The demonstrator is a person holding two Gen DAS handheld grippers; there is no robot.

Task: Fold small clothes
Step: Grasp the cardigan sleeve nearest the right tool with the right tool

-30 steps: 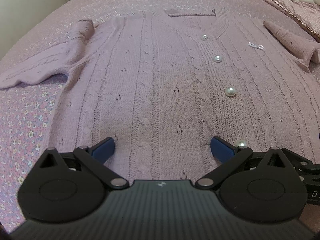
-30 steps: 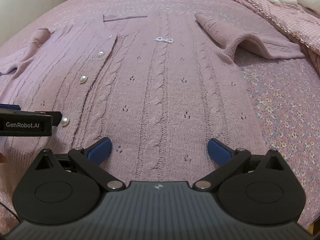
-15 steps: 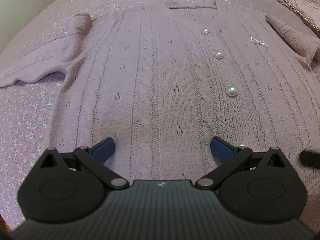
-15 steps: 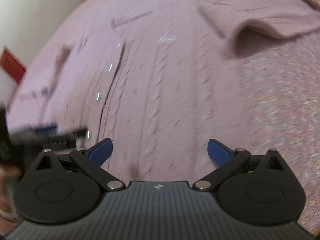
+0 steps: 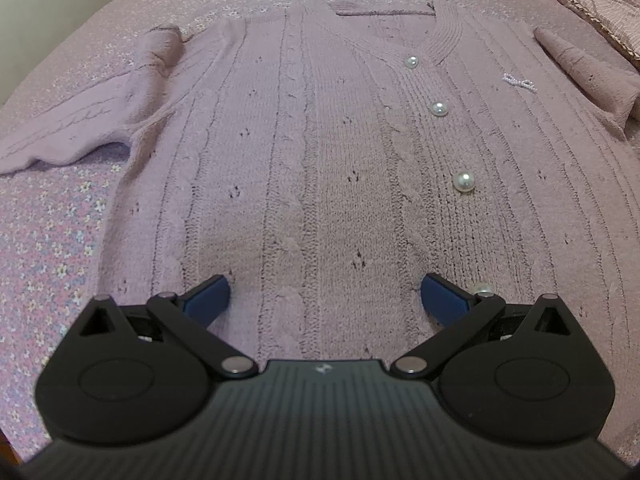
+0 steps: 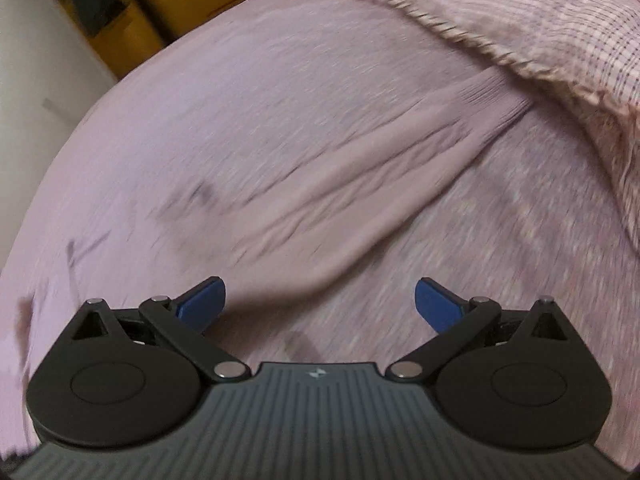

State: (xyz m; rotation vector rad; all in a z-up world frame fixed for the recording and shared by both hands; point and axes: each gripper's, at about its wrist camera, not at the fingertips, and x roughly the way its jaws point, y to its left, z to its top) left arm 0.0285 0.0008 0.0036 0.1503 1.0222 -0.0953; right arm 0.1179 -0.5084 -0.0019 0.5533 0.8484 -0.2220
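A pale purple knitted cardigan lies spread flat, front up, on a bed covered by a flowered sheet, and everything else is placed here by that cardigan. The left tongs hang low over its lower front, near the hem, with both blue fingertips spread wide and nothing held between them; the cable-knit ribs run away from the gap toward the neck opening. A row of pearl buttons climbs the cardigan's closed front to the right of the tongs, with one more button showing just behind the right fingertip. A small bead bow sits on the cardigan's chest beyond the buttons. One sleeve stretches out from the cardigan's left shoulder onto the sheet, and the other sleeve lies at its right side. The right wrist view is blurred by motion: the right tongs are also spread wide and empty, pointed at that right-hand sleeve, which lies across the sheet with its end close in front of the left fingertip. Whether the tongs touch the fabric cannot be told. Beyond the sleeve a checked blanket with a frayed edge is heaped up, and brown furniture stands behind the bed.
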